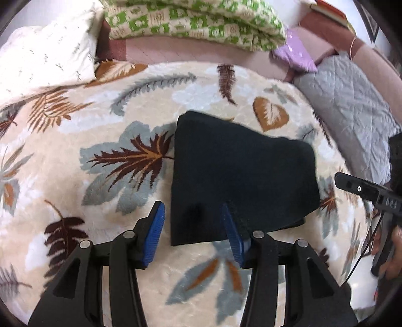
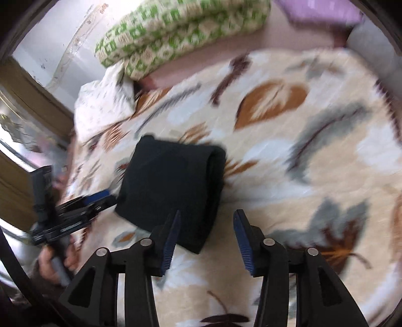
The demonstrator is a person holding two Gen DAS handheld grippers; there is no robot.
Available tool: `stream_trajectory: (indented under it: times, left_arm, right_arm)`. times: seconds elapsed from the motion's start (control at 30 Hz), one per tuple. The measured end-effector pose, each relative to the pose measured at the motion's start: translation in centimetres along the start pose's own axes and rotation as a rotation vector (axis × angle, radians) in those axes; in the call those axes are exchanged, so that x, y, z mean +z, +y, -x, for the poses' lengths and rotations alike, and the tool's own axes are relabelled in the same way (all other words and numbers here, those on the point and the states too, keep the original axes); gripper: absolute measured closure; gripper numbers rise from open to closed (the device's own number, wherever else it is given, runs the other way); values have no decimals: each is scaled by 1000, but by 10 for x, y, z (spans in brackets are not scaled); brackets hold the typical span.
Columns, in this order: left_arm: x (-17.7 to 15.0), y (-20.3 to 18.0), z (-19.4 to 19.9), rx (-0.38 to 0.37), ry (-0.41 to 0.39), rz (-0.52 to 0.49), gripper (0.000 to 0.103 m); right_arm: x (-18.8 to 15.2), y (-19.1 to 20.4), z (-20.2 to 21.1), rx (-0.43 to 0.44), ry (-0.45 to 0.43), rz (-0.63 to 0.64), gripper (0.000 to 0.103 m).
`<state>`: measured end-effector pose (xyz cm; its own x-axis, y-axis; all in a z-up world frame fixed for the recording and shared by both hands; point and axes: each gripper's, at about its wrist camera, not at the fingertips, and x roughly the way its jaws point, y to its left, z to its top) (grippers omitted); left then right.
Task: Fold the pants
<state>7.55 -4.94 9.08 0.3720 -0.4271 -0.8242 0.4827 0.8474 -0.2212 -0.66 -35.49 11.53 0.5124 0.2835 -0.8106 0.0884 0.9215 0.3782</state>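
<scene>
We see the pants [image 1: 241, 176] folded into a compact black bundle on the leaf-print blanket [image 1: 100, 125], at 12 o'clock from our left gripper [image 1: 193, 226]. Both it and our right gripper [image 2: 207, 236] have fingers apart, empty; the left looks nearer.

Left wrist view rides behind the left tool [image 1: 193, 229], angled down, close over the leaf-print blanket [image 1: 105, 176], facing the green-checked quilt [image 1: 196, 22]. Right wrist view sits behind the right tool [image 2: 207, 236], equally near, tilted, blurred. Both share the folded black pants [image 1: 241, 173] [image 2: 173, 186], and each catches the other tool at its edge.
</scene>
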Motion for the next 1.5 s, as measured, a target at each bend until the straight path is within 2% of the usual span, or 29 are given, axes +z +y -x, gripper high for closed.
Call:
stream_trajectory:
  times: [0.07, 0.13, 0.2, 0.37, 0.4, 0.43, 0.47, 0.57, 0.6, 0.77, 0.9, 0.97, 1.13, 1.2, 1.3, 1.4, 1.47, 1.5]
  left_arm:
    - [-3, -7, 7, 42, -27, -1, 57]
    - [-9, -13, 13, 100, -51, 2, 57]
    - [-16, -18, 17, 140, -64, 5, 57]
    - [-34, -29, 24, 258, -88, -12, 57]
    - [-37, -30, 26, 266, -91, -14, 55]
    - [-40, -31, 27, 276, -92, -15, 48]
    - [-42, -32, 28, 282, -93, -12, 43]
    - [-49, -31, 35, 272, -112, 12, 43]
    - [-51, -31, 36, 261, -111, 21, 43]
    - [-60, -35, 40, 270, -113, 45, 43]
    - [-57, -35, 42, 288, -107, 22, 43]
    - [-49, -29, 47, 262, -119, 14, 43]
    - [-6, -9, 47, 216, -76, -37, 42]
    - [14, 1, 36, 210, -29, -57, 35]
    - [39, 20, 3, 96, 97, -35, 34]
    - [44, 24, -32, 54, 208, -39, 34]
    - [42, 27, -44, 49, 228, -26, 34]
    - [41, 31, -49, 9, 239, -3, 34]
  right_arm:
    - [-5, 20, 16, -114, -90, 61, 42]
    - [-16, 43, 28, -227, -173, 94, 27]
    - [-28, 58, 31, -303, -226, 69, 26]
    - [-55, 71, 18, -328, -169, 34, 27]
    - [-62, 73, 16, -331, -172, 33, 27]
    - [-67, 74, 17, -334, -176, 35, 27]
    - [-72, 76, 17, -337, -177, 43, 27]
    - [-83, 82, 20, -336, -189, 53, 21]
    - [-86, 83, 23, -335, -200, 57, 16]
    - [-93, 90, 30, -323, -220, 64, 10]
    - [-94, 89, 32, -297, -216, 64, 6]
    - [-88, 80, 33, -270, -199, 45, 6]
    - [-50, 35, 28, -66, -130, -139, 6]
    - [-33, 10, 13, 3, -95, -221, 6]
    - [-19, -13, -14, 74, -18, -277, 5]
    - [-14, -26, -41, 131, 41, -303, 5]
    - [-14, -32, -54, 145, 66, -313, 5]
    - [-14, -34, -60, 163, 74, -317, 5]
